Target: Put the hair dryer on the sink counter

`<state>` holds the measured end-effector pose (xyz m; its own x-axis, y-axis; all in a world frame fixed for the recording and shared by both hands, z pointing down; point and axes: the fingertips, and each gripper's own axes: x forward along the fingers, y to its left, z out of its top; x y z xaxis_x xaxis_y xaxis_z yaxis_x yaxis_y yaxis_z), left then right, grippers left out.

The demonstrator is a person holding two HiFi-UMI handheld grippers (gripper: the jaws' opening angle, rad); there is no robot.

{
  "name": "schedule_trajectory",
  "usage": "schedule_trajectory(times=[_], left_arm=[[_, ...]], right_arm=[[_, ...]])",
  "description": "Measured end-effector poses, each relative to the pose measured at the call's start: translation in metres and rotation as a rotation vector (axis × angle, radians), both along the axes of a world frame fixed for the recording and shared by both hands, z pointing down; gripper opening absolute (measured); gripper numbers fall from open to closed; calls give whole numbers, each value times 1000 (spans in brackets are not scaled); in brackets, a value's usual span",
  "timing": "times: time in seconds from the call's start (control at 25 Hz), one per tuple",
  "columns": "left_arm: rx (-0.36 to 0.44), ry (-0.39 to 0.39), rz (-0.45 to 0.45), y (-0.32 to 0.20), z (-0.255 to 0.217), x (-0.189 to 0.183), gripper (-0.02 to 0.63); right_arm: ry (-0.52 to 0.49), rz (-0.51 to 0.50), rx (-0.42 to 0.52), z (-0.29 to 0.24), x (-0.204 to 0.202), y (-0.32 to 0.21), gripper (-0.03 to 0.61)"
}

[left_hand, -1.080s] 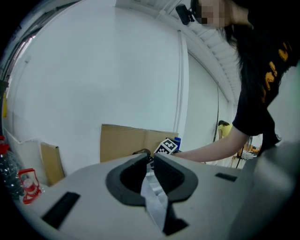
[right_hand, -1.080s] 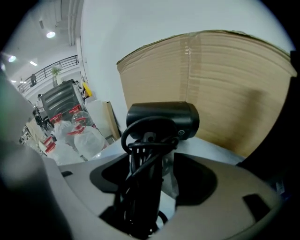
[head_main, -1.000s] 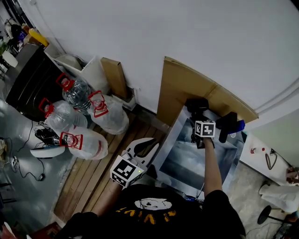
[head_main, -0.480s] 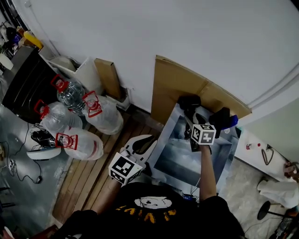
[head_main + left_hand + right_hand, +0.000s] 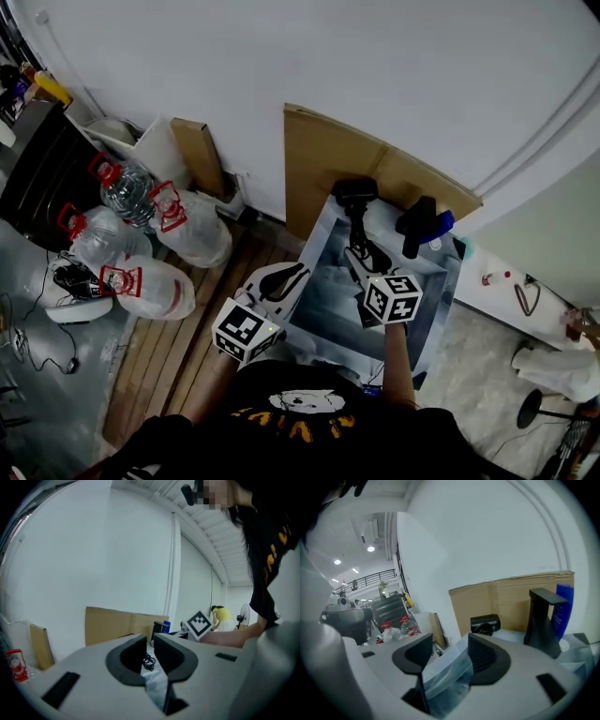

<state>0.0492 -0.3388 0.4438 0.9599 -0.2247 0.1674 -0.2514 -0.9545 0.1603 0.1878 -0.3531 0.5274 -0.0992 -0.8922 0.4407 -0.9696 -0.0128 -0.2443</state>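
As seen from the right tongs [image 5: 449,641], sits straight ahead and well beyond the tips, on the far corner of the counter [image 5: 422,281], close against the cardboard [image 5: 319,150]: black hair dryer [image 5: 485,624], barrel end turned this way, cord [image 5: 366,251] trailing back toward those tips.

Probably a hard plastic shell: stiff, smooth, a little slippery, moderate in weight and heaviest at the motor end. Best taken squarely across the handle or the narrowest part of the body, never by the cord, too limp to steer with and likely to snag. Not very fragile, yet worth a gentle set-down. Looks already placed on the counter, so little of the task left.

Right tongs: apart, just drawn in slightly, nothing between the pads, only glossy counter beyond. Left tongs [image 5: 148,641]: all but together, a thin slit between, nothing held, cord showing far beyond that slit.

Further right of the right tongs' line: black stand [image 5: 417,223] and blue bottle [image 5: 441,225].
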Motion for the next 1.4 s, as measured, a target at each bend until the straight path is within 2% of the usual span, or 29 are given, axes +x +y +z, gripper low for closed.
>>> schedule_trajectory(times=[0.36,0.72,1.12,1.24,1.4], left_arm=[[3,7,-6,43,-8,20,40],[29,14,-32,102,-19,39,40],[9,30,-76,185,-16,52,40],[3,20,-95,209,-11,52,40],[-19,-33,-112,236,0,49,40]], right_arm=[[-22,-53,52,-23,-24,71,195],[-7,-64,96,-41,-18,145,159],[-20,-83,137,-50,-13,232,95],[-32,-104,144,-49,-15,255,85],[-51,-131,158,-50,-17,276,78]])
